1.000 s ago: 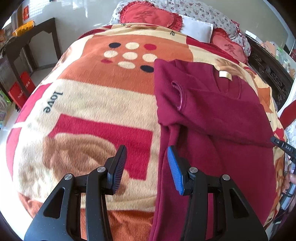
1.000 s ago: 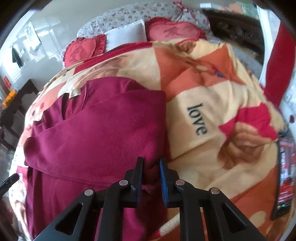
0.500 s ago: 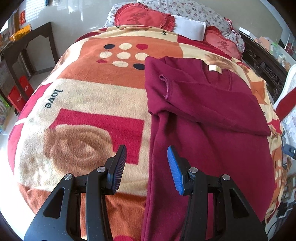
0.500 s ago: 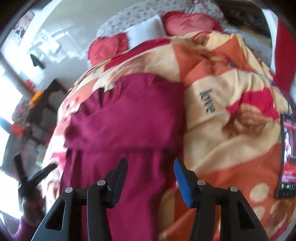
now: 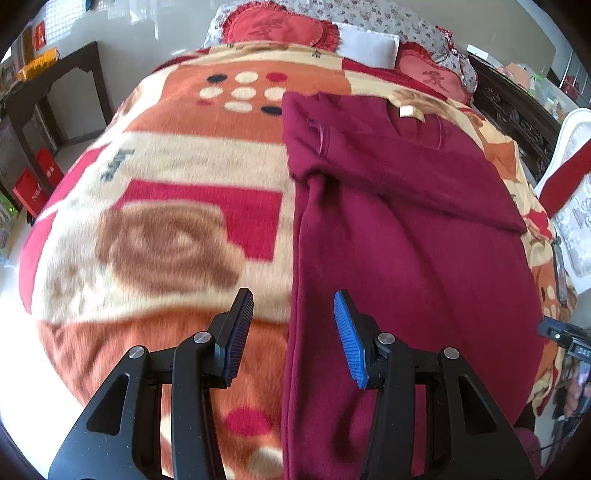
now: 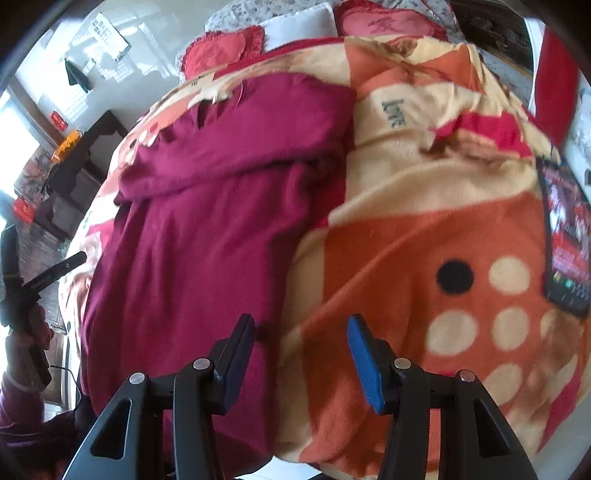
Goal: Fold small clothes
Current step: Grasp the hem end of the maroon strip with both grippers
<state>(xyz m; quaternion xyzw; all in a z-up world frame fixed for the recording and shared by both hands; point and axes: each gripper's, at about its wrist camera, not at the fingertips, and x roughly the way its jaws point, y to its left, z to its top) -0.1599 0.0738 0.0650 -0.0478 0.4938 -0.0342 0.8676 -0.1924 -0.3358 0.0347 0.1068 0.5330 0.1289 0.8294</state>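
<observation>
So both grippers are empty right now, jaws spread wide apart on each. The left gripper (image 5: 293, 328) hangs over the left edge of the maroon sweater (image 5: 399, 240), with one jaw above the blanket (image 5: 166, 229) and the other above the fabric. The right gripper (image 6: 301, 352) is doing the mirror version on the other side, straddling the sweater's (image 6: 207, 229) right edge where it meets the blanket (image 6: 424, 229).

That sweater lies flat on the bed, on top of the fuzzy orange, red and cream blanket, collar pointing toward the pillows. Both sleeves are folded in across the chest, and a cuff (image 5: 319, 134) shows near the left shoulder. A pale tag (image 5: 406, 110) sits at the neckline.

Up at the head of the bed there are two red heart-shaped cushions (image 5: 280, 27) with a white pillow (image 5: 367, 46) between them. A dark side table (image 5: 55, 92) stands off to the left of the bed, and a phone (image 6: 567, 240) rests on the blanket at the right side.
</observation>
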